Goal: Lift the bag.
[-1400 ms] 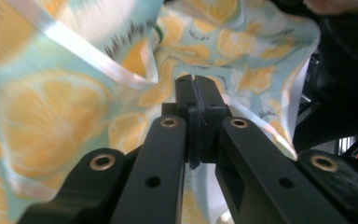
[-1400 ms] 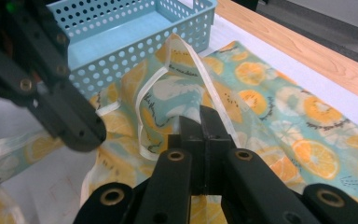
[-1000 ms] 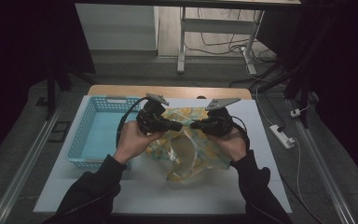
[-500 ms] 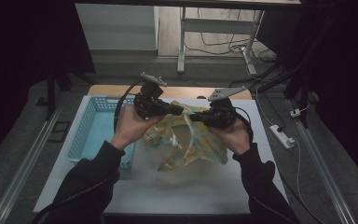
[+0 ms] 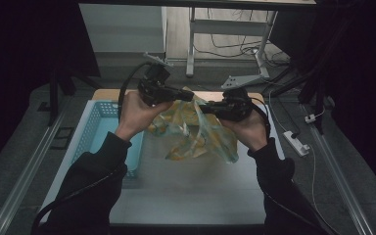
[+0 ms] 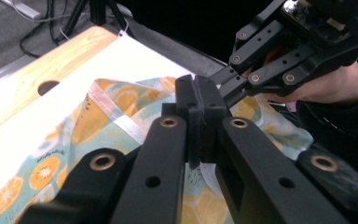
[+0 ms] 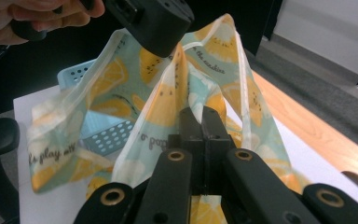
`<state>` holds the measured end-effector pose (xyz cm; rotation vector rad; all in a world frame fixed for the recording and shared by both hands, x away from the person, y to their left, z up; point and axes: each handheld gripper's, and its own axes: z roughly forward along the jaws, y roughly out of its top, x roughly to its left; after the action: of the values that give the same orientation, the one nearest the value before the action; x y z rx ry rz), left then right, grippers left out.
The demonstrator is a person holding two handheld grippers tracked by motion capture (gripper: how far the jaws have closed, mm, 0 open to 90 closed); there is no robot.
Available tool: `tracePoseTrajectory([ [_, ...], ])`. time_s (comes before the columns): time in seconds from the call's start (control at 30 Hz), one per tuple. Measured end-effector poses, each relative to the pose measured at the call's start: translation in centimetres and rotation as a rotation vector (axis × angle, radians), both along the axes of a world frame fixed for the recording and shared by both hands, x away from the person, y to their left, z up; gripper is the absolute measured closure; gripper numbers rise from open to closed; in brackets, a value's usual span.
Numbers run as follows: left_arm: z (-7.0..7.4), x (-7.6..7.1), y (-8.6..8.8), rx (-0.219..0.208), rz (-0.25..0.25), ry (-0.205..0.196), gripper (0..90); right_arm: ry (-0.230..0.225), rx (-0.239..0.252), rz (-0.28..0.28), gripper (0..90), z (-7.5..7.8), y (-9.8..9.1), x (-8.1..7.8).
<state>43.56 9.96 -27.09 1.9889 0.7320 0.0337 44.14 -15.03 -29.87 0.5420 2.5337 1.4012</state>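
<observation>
While my left hand-held gripper (image 5: 188,95) and right hand-held gripper (image 5: 201,106) each stay clamped on the orange-print cloth (image 5: 196,132), hanging above the counter (image 5: 191,191), I'm mid-lift and should next spread it flat.

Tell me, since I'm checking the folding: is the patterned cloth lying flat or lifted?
Lifted and bunched. The cloth hangs crumpled from the left claw and right claw, both pinching it above the table.

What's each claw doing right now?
Left claw: shut on the lemon-print bag, lifting one edge.
Right claw: shut on the same bag, beside the left.
</observation>
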Motion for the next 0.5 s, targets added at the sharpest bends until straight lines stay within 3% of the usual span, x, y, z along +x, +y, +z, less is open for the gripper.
tracePoseTrajectory([
  [0.3, 2.8, 0.3, 0.2, -0.013, 0.027, -0.039, 90.0, -0.04, 0.002, -0.013, 90.0, 3.0, 0.3, 0.1],
  [0.5, 3.6, 0.6, 0.2, -0.02, 0.043, -0.056, 90.0, -0.053, 0.011, -0.03, 90.0, 4.1, 0.2, 0.3],
])
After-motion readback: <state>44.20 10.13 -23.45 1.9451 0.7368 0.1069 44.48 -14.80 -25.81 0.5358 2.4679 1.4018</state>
